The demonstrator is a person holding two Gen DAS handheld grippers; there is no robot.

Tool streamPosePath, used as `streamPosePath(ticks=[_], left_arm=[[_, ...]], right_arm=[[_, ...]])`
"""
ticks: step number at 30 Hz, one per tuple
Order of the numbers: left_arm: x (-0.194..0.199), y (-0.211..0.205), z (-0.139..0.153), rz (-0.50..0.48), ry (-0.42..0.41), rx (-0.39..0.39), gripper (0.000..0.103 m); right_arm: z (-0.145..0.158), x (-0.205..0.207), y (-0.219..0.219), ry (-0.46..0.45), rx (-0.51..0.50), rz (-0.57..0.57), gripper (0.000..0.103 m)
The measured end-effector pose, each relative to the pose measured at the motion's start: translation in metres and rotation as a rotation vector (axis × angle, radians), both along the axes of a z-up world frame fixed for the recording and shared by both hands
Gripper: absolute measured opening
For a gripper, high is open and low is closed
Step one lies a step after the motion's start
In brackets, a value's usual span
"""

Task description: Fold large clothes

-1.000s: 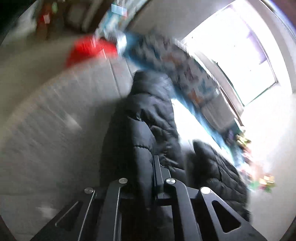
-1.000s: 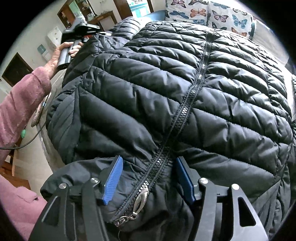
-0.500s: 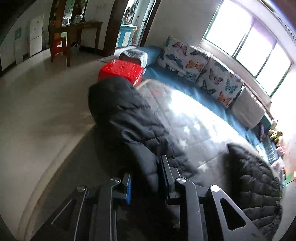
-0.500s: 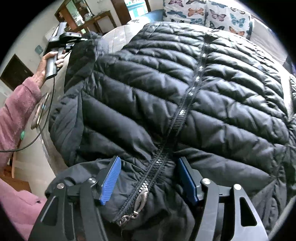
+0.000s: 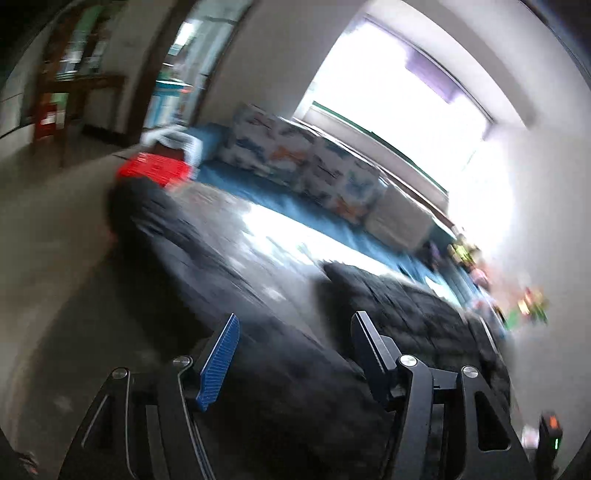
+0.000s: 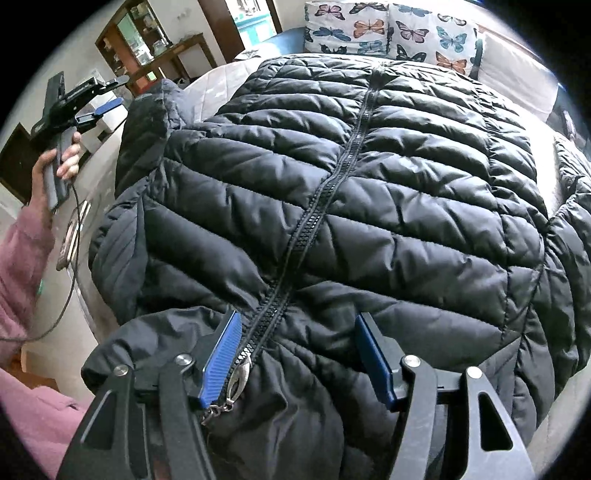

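A black puffer jacket [image 6: 388,192] lies front up on the bed, zip closed. My right gripper [image 6: 297,356] points down at its near end, open, one blue pad on each side of the zip pull [image 6: 238,376], with loose fabric between them. My left gripper [image 5: 293,345] hangs above the jacket's sleeve [image 5: 159,225], its jaws opening with nothing pressed between the pads; this view is blurred. The right wrist view shows the left gripper [image 6: 116,92] in a hand [image 6: 62,158] off the bed's left edge, apart from the sleeve [image 6: 147,122].
The grey quilted bed cover [image 6: 218,85] shows beyond the jacket. Butterfly cushions [image 6: 388,29] line the far side. A red box [image 5: 155,168] sits past the sleeve's end. A pink sleeve [image 6: 22,266] and a cable [image 6: 70,288] are at the left.
The left gripper opened and let go of the sleeve, then drew up and away from it. The sleeve now lies along the jacket's left side. The right gripper stayed put.
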State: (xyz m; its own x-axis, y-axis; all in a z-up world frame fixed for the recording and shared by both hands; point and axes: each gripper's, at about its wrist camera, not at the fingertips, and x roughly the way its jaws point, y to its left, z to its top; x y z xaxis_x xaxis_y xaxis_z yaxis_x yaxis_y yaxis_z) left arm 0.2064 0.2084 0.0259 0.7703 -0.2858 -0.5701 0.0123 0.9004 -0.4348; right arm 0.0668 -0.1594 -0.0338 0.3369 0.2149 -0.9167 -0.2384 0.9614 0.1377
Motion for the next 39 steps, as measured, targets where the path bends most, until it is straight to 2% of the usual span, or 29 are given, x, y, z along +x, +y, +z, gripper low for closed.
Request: streamPosePath(ticks=[3,6,9,13,15,17,19,23,26,30,32,36,39], left_arm=[[0.006,-0.033,-0.023,-0.068,0.052,0.043,0.066],[0.021,-0.043,-0.051,-0.078,0.118,0.017,0.065],[0.051,-0.041,-0.073,-0.051,0.144,-0.012,0.065],[0.093,-0.041,-0.094,-0.03,0.171,0.024,0.065],[0.115,-0.041,-0.103,-0.009,0.19,0.098,0.066],[0.13,-0.038,-0.112,-0.009,0.234,0.111,0.066],[0.144,-0.03,-0.113,-0.006,0.246,0.062,0.066],[0.152,0.001,-0.088,0.042,0.203,0.032,0.066],[0.161,0.034,-0.079,0.102,0.212,0.012,0.066],[0.178,0.075,-0.086,0.174,0.218,-0.045,0.066],[0.188,0.091,-0.09,0.198,0.232,-0.046,0.066],[0.209,0.105,-0.1,0.215,0.256,0.008,0.067],[0.226,0.092,-0.106,0.217,0.245,0.177,0.073]], right_arm=[[0.0,0.0,0.0,0.003,0.007,-0.001,0.07],[-0.001,-0.001,0.001,0.002,0.008,0.002,0.07],[-0.004,0.0,-0.001,0.009,0.013,0.0,0.07],[-0.006,0.001,-0.003,0.016,0.021,-0.004,0.07],[-0.007,0.002,-0.004,0.019,0.026,-0.004,0.07],[-0.008,0.003,-0.005,0.021,0.032,-0.004,0.07],[-0.008,0.002,-0.005,0.024,0.035,-0.005,0.07],[-0.008,0.001,-0.003,0.026,0.03,0.001,0.07],[-0.009,0.001,-0.003,0.028,0.033,-0.004,0.07],[-0.01,0.001,-0.004,0.033,0.04,-0.008,0.07],[-0.01,0.001,-0.004,0.038,0.041,-0.008,0.071],[-0.011,0.004,-0.005,0.046,0.053,-0.008,0.073],[-0.012,0.006,-0.007,0.053,0.062,-0.009,0.074]])
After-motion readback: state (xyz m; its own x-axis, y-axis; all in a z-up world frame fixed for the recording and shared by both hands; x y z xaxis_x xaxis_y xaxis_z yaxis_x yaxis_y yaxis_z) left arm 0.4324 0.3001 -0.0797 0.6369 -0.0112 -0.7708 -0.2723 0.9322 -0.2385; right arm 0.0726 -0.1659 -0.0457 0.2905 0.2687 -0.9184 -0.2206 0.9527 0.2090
